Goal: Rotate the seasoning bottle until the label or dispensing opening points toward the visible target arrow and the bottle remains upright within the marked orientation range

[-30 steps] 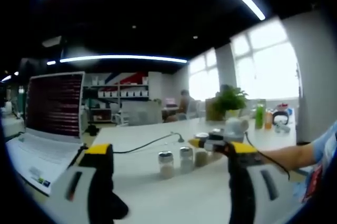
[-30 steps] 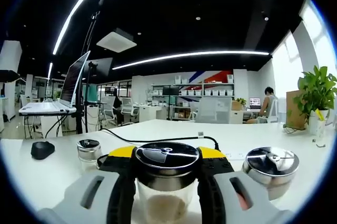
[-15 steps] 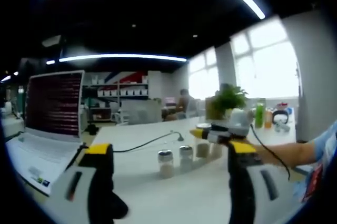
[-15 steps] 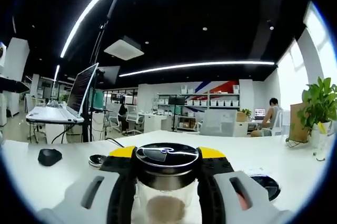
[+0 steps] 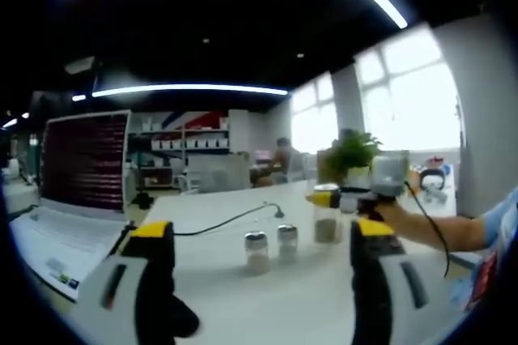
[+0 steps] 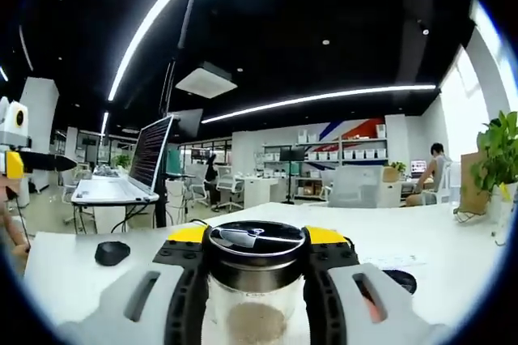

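Note:
A glass seasoning bottle [image 6: 256, 313] with a metal lid and pale powder inside sits between the jaws of my right gripper [image 6: 256, 241], which is shut on it. In the left gripper view the same bottle [image 5: 326, 227] hangs upright above the white table [image 5: 283, 304], held by the right gripper [image 5: 333, 199] on a person's arm [image 5: 437, 232]. My left gripper [image 5: 263, 230] stands open with nothing between its jaws. No arrow mark shows.
Two small bottles [image 5: 256, 252] [image 5: 286, 242] stand on the table below and left of the held one. An open laptop [image 5: 81, 167], a black cable [image 5: 227, 219] and a plant [image 5: 352, 155] are around. A mouse [image 6: 112, 253] lies at left; the left gripper [image 6: 16, 159] shows at the edge.
The right gripper has lifted the bottle off the table, up and to the right in the left gripper view. The two other bottles have stayed put. My left gripper has not moved.

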A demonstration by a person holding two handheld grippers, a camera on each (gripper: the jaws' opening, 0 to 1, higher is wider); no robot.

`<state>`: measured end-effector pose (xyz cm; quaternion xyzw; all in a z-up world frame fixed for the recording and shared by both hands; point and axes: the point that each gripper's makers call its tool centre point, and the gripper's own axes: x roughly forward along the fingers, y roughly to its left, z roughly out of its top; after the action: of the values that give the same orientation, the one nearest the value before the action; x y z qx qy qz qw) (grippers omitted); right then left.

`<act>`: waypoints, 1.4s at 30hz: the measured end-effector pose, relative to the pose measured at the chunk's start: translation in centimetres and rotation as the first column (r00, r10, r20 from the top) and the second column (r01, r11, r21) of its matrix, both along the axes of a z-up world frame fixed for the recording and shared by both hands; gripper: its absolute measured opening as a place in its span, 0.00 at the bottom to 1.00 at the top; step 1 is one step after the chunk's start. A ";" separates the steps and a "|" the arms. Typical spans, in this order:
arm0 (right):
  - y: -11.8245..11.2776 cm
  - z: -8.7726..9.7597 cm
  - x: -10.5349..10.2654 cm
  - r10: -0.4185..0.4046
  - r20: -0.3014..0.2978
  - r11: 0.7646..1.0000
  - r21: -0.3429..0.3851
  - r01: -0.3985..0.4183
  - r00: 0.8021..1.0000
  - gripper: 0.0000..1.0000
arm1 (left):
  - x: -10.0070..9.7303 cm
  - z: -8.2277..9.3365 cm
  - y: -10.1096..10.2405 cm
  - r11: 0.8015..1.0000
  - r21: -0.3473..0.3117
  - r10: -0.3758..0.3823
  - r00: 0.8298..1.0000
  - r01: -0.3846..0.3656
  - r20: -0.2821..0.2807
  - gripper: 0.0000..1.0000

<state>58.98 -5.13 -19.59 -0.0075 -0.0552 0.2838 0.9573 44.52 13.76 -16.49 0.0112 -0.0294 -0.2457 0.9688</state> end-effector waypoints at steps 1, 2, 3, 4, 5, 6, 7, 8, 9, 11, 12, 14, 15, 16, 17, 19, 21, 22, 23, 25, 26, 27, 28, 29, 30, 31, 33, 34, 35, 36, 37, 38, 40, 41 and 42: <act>0.0 0.0 -0.1 0.006 0.002 1.000 -0.005 -0.006 1.000 0.44 | 0.1 0.0 0.0 1.000 -0.001 -0.001 1.000 0.001 -0.001 0.95; 0.0 0.0 -0.4 0.013 0.003 1.000 -0.008 -0.013 1.000 0.44 | 0.1 -0.1 0.0 1.000 0.000 0.000 1.000 0.000 -0.003 0.95; 0.0 0.0 -0.7 0.020 0.003 1.000 -0.008 -0.020 1.000 0.44 | 0.1 -0.2 0.0 1.000 0.002 0.001 1.000 -0.001 -0.005 0.95; 0.0 0.0 -1.0 0.028 0.002 1.000 -0.007 -0.028 1.000 0.44 | 0.2 -0.2 0.0 1.000 0.003 0.003 1.000 -0.003 -0.008 0.95; 0.0 0.0 -1.2 0.033 0.000 0.999 -0.002 -0.033 0.999 0.43 | 0.1 -0.3 0.0 1.000 0.003 0.003 1.000 -0.003 -0.010 0.95; -0.1 0.1 -1.5 0.035 0.001 0.999 0.015 -0.035 0.999 0.43 | 0.1 -0.3 0.0 1.000 0.002 0.002 1.000 -0.002 -0.011 0.95; -0.2 0.2 -1.8 0.038 -0.001 0.999 0.022 -0.038 0.999 0.43 | 0.1 -0.3 -0.1 1.000 0.000 -0.001 1.000 0.001 -0.009 0.95; -0.2 0.3 -2.2 0.041 0.001 0.999 0.027 -0.041 0.999 0.43 | 0.0 -0.2 -0.1 1.000 0.000 -0.003 1.000 0.003 -0.007 0.95; -0.2 0.4 -2.6 0.046 0.006 0.999 0.026 -0.046 0.999 0.43 | 0.0 -0.2 -0.1 1.000 0.000 -0.004 1.000 0.004 -0.005 0.95; -0.2 0.6 -3.2 0.052 0.016 0.998 0.022 -0.052 0.999 0.43 | 0.0 -0.2 -0.1 1.000 -0.001 -0.005 1.000 0.005 -0.005 0.95; -0.3 0.7 -3.5 0.054 0.020 0.998 0.022 -0.055 0.998 0.43 | 0.1 -0.2 -0.1 1.000 -0.001 -0.005 1.000 0.005 -0.006 0.95; -0.4 0.7 -4.1 0.064 0.022 0.998 0.024 -0.064 0.998 0.43 | 0.2 -0.3 0.0 1.000 -0.005 -0.001 1.000 0.001 -0.011 0.95; -0.4 0.7 -4.3 0.069 0.022 0.997 0.025 -0.069 0.997 0.43 | 0.2 -0.4 0.0 1.000 -0.008 0.001 1.000 -0.001 -0.012 0.95; -0.4 0.6 -4.6 0.072 0.021 0.997 0.027 -0.073 0.997 0.43 | 0.2 -0.4 0.0 1.000 -0.008 0.002 1.000 -0.002 -0.012 0.95; -0.5 0.4 -4.9 0.078 0.021 0.997 0.028 -0.079 0.997 0.43 | 0.2 -0.4 0.0 1.000 -0.007 0.001 1.000 -0.001 -0.012 0.95; -0.6 0.1 -5.4 0.085 0.017 0.996 0.032 -0.086 0.996 0.43 | 0.1 -0.3 0.0 1.000 -0.006 -0.001 1.000 0.001 -0.010 0.95; -0.7 -0.2 -5.9 0.097 0.008 0.995 0.038 -0.098 0.995 0.43 | 0.0 -0.1 0.1 1.000 -0.010 0.000 1.000 0.000 -0.005 0.95; -0.8 -0.4 -6.1 0.101 0.005 0.994 0.040 -0.102 0.995 0.43 | 0.0 -0.1 0.1 1.000 -0.011 0.001 1.000 -0.001 -0.003 0.95; -0.9 -0.5 -6.4 0.105 0.002 0.994 0.039 -0.105 0.994 0.43 | 0.0 -0.1 0.1 1.000 -0.011 0.001 1.000 -0.001 -0.002 0.95; -1.0 -0.7 -6.9 0.109 0.003 0.993 0.033 -0.109 0.994 0.43 | 0.0 -0.2 0.1 1.000 -0.009 0.001 1.000 -0.001 -0.007 0.95; -1.0 -0.9 -7.1 0.115 0.002 0.993 0.019 -0.115 0.993 0.43 | 0.0 -0.3 0.1 1.000 -0.009 0.002 1.000 -0.002 -0.009 0.95; -1.1 -1.0 -7.4 0.116 0.001 0.993 0.015 -0.116 0.993 0.43 | 0.1 -0.3 0.1 1.000 -0.008 0.003 1.000 -0.003 -0.009 0.95; -1.3 -1.2 -7.8 0.118 0.003 0.993 0.012 -0.118 0.993 0.43 | 0.1 -0.3 0.1 1.000 -0.007 0.002 1.000 -0.002 -0.009 0.95; -1.4 -1.3 -8.1 0.121 0.004 0.993 0.011 -0.121 0.993 0.43 | 0.1 -0.2 0.1 1.000 -0.007 0.001 1.000 -0.001 -0.009 0.95; -1.5 -1.4 -8.3 0.123 0.002 0.992 0.011 -0.123 0.992 0.43 | 0.1 -0.2 0.1 1.000 -0.007 -0.001 1.000 0.001 -0.009 0.95; -1.6 -1.5 -8.4 0.124 0.000 0.992 0.012 -0.124 0.992 0.43 | 0.1 -0.2 0.1 1.000 -0.007 -0.001 1.000 0.001 -0.009 0.95; -1.8 -1.8 -8.8 0.131 -0.008 0.991 0.018 -0.131 0.991 0.43 | 0.1 -0.2 0.0 1.000 -0.005 -0.003 1.000 0.002 -0.012 0.95; -1.9 -2.0 -8.9 0.134 -0.013 0.991 0.020 -0.133 0.991 0.43 | 0.2 -0.3 0.0 1.000 -0.004 -0.004 1.000 0.004 -0.013 0.95; -1.9 -2.1 -9.1 0.134 -0.018 0.991 0.024 -0.134 0.991 0.43 | 0.2 -0.3 0.0 1.000 -0.003 -0.004 1.000 0.004 -0.014 0.95; -2.0 -2.3 -9.2 0.135 -0.020 0.991 0.027 -0.135 0.991 0.43 | 0.1 -0.3 -0.1 1.000 -0.003 -0.006 1.000 0.006 -0.014 0.95; -2.1 -2.4 -9.3 0.137 -0.022 0.990 0.028 -0.137 0.990 0.43 | 0.1 -0.2 -0.1 1.000 -0.004 -0.007 1.000 0.007 -0.013 0.95; -2.1 -2.6 -9.4 0.139 -0.026 0.990 0.032 -0.138 0.990 0.43 | 0.1 -0.2 -0.1 1.000 -0.005 -0.008 1.000 0.008 -0.013 0.94; -2.0 -2.8 -9.7 0.162 -0.029 0.986 0.031 -0.161 0.986 0.43 | 0.1 -0.2 -0.1 1.000 -0.005 -0.008 1.000 0.008 -0.013 0.94; -2.1 -3.0 -9.9 0.163 -0.034 0.986 0.038 -0.161 0.986 0.43 | 0.1 -0.2 -0.1 1.000 -0.004 -0.008 1.000 0.008 -0.014 0.94; -2.1 -3.1 -10.1 0.166 -0.036 0.986 0.041 -0.164 0.985 0.43 | 0.2 -0.2 -0.1 1.000 -0.003 -0.009 1.000 0.009 -0.014 0.94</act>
<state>48.88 -7.25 -22.73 0.0207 -0.0422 0.3612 0.9313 44.67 13.63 -16.74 0.0077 -0.0229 -0.2501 0.9679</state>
